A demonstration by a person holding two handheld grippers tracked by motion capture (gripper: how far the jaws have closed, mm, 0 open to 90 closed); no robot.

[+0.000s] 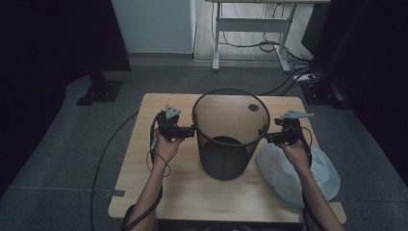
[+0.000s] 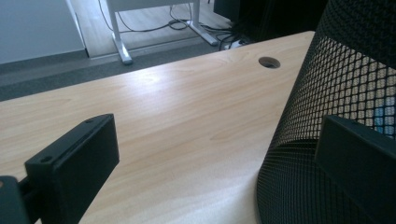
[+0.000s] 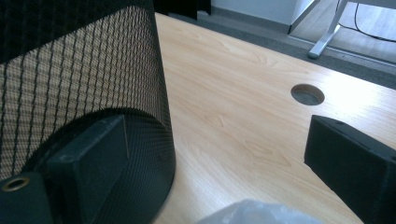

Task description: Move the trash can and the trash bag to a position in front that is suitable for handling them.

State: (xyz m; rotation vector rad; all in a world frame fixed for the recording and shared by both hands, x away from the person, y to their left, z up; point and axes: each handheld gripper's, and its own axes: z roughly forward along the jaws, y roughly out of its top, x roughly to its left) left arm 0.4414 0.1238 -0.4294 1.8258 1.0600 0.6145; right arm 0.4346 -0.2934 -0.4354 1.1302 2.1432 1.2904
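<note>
On the left, my left gripper [image 1: 191, 131] sits just beside the left wall of the mesh bin [image 1: 230, 144], level with its upper rim. In the left gripper view its jaws are spread wide: one over bare table [image 2: 187, 121], the other against the outside of the mesh, nothing pinched between them.

The mesh bin stands upright in the middle of the table [image 1: 144, 178], open mouth up, empty as far as I can see through the top. Its long axis runs vertically, so the rim is the only edge either gripper can close on from the side.

On the right, my right gripper [image 1: 267, 137] touches or nearly touches the bin's right wall at rim height. In the right gripper view one jaw lies against the mesh [image 3: 84, 93] and the other hangs well apart over the table, so it is spread too and grips nothing.

At the near right edge lies a crumpled plastic bag [image 1: 293, 175], just below my right hand [image 1: 294, 153].

Both grippers flank the bin about equally; I judge the bag nearest the right gripper, down and toward me from it.
</note>
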